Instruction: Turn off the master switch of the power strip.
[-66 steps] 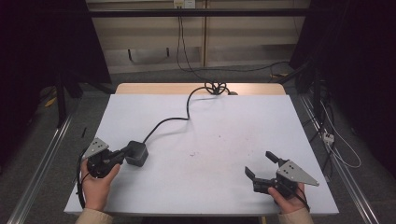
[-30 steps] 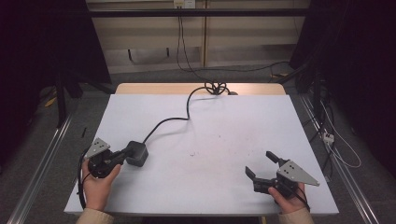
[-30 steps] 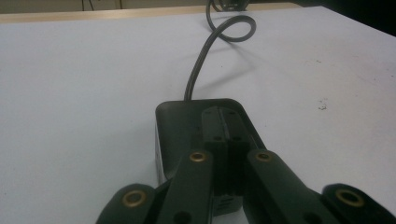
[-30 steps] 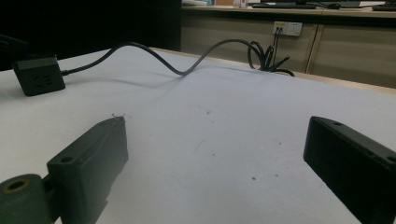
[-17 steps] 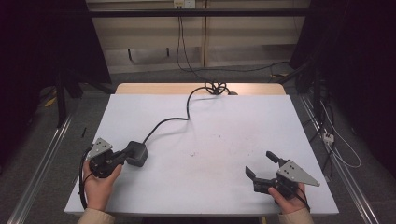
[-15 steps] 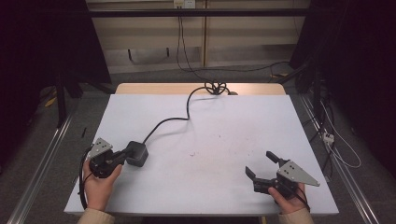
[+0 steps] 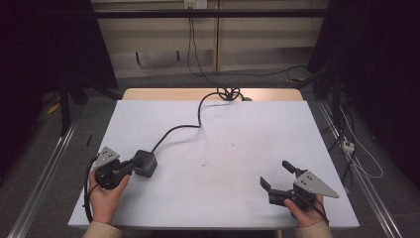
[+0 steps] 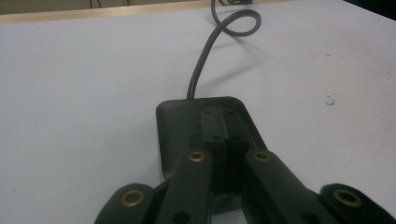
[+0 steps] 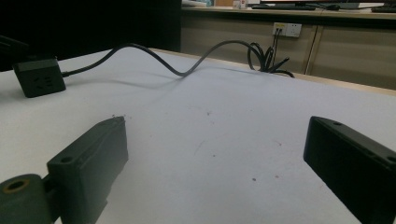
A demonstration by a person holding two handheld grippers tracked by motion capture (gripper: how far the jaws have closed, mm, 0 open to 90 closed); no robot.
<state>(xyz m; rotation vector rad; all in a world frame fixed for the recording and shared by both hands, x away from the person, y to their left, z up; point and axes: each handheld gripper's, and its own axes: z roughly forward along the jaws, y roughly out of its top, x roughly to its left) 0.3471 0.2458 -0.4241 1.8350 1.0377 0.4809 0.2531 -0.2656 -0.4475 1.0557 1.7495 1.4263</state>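
Left claw (image 7: 130, 167) pressed together over black socket block (image 7: 145, 163); right claw (image 7: 278, 176) spread, table (image 7: 237, 148) between

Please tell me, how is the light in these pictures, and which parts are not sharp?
High view: the white table is evenly lit, the room's sides are nearly black. Left gripper view: the left claw is soft up close, the cable casts a faint shadow. Right gripper view: the right claw is blurred, the black power block sharper.

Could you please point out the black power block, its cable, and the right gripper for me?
black power block (image 7: 145, 163), high view, on its top face.
cable (image 7: 198, 112), high view, on its middle stretch.
right gripper (image 7: 278, 175), high view, between its open jaws.
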